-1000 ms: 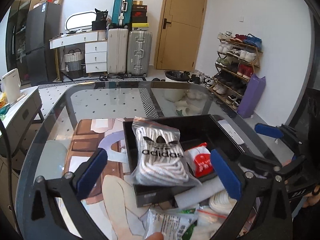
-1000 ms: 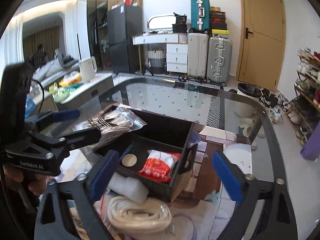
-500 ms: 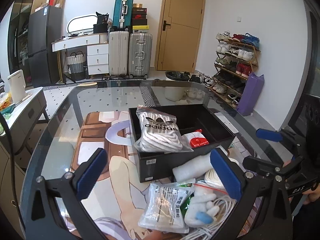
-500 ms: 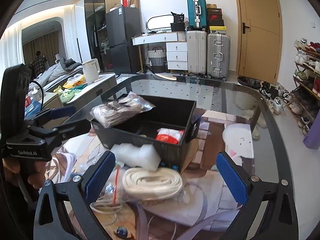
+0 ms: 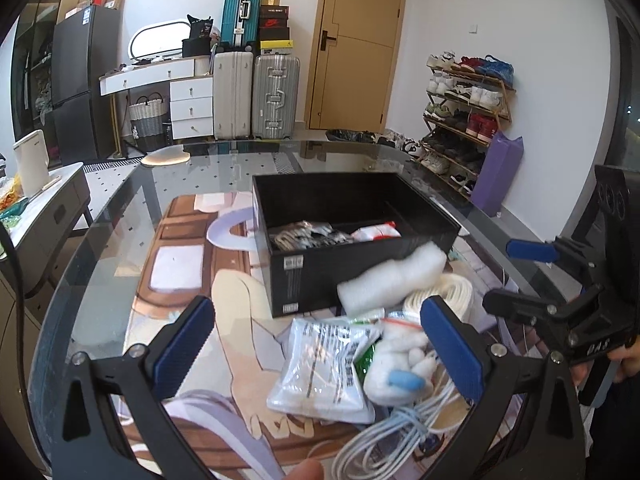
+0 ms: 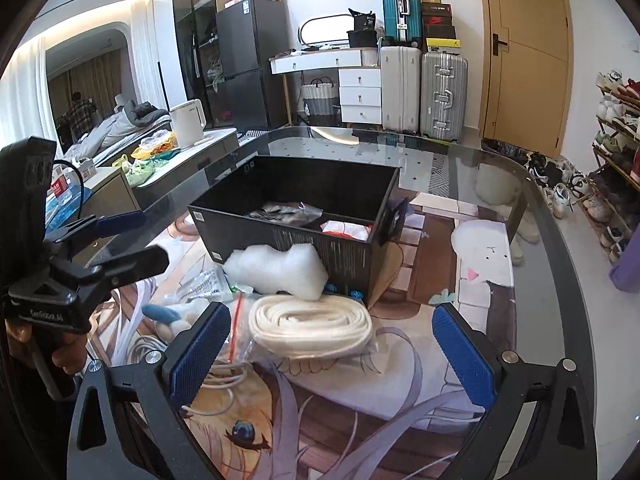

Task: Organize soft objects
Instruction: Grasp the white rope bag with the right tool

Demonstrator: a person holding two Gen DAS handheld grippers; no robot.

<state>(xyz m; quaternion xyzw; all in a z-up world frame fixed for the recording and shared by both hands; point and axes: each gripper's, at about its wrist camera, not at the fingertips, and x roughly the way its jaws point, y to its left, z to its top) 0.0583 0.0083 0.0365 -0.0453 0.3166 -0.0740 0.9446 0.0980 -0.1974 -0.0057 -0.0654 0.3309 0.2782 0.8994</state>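
Note:
A black box (image 5: pixel 360 256) (image 6: pixel 280 240) stands on the glass table and holds a clear bag of laces (image 5: pixel 308 236) (image 6: pixel 286 212) and a red and white packet (image 5: pixel 378 232) (image 6: pixel 346 229). A white foam piece (image 5: pixel 392 280) (image 6: pixel 276 270) leans on the box's near side. A bagged cream coil (image 6: pixel 310 326) (image 5: pixel 452 296), a white printed pouch (image 5: pixel 324 364), a white plush toy (image 5: pixel 400 364) and white cable (image 5: pixel 384 436) lie in front. My left gripper (image 5: pixel 320 350) (image 6: pixel 124 240) is open and empty above the pouch. My right gripper (image 6: pixel 334 352) (image 5: pixel 516 276) is open and empty above the coil.
A printed anime mat (image 5: pixel 176 264) covers the table's middle. The table's round glass edge (image 6: pixel 560 240) runs on the right. A low cabinet with a white kettle (image 6: pixel 188 122) stands to the left. Suitcases (image 5: pixel 256 96), a door and a shoe rack (image 5: pixel 464 108) stand behind.
The lace bag has dropped from the left gripper into the box. Both grippers have pulled back from the box and now hang over the loose items in front.

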